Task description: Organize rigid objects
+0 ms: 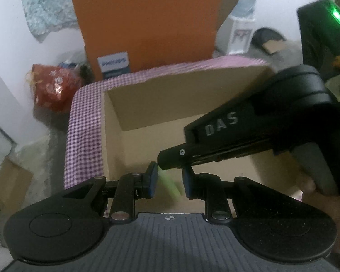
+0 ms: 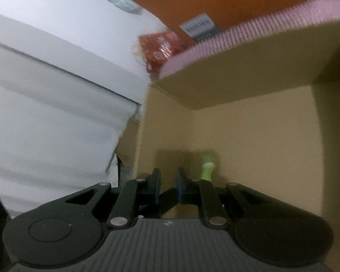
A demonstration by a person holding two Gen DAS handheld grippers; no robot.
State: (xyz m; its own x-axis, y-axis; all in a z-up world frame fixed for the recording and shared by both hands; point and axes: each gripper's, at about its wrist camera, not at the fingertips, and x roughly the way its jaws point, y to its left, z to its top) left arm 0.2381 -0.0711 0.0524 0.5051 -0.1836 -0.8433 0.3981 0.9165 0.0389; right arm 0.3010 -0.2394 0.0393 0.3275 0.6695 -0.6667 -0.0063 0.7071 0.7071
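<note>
- Both tongs are hanging over an open cardboard box [image 1: 147, 99], its rim trimmed with pink checked cloth [image 1: 83, 136].
- The left tongs [image 1: 169, 182] are sitting clenched as far as they go, with nothing pinched; a blurred green streak is showing through the narrow gap, but it looks to be lying down in the box, not held.
- The right tongs [image 2: 167, 189] are also clenched and carrying nothing; in the left view they are crossing in from the right, tip just above the left ones.
- A small green thing [image 2: 207, 167] is lying on the box floor near the near wall, just right of the right tongs. It is too blurred to name.
- So, as I am reading it: one item is already in the box, and both tongs are free for the next pick.
- No other rigid items are showing up inside the box; its floor is otherwise looking bare.
- Beyond the far rim, an orange carton [image 1: 147, 22] and a red packet [image 1: 54, 86] are sitting outside. Whether they belong to the job, I cannot tell.
- How many items are left is not showing here.
</note>
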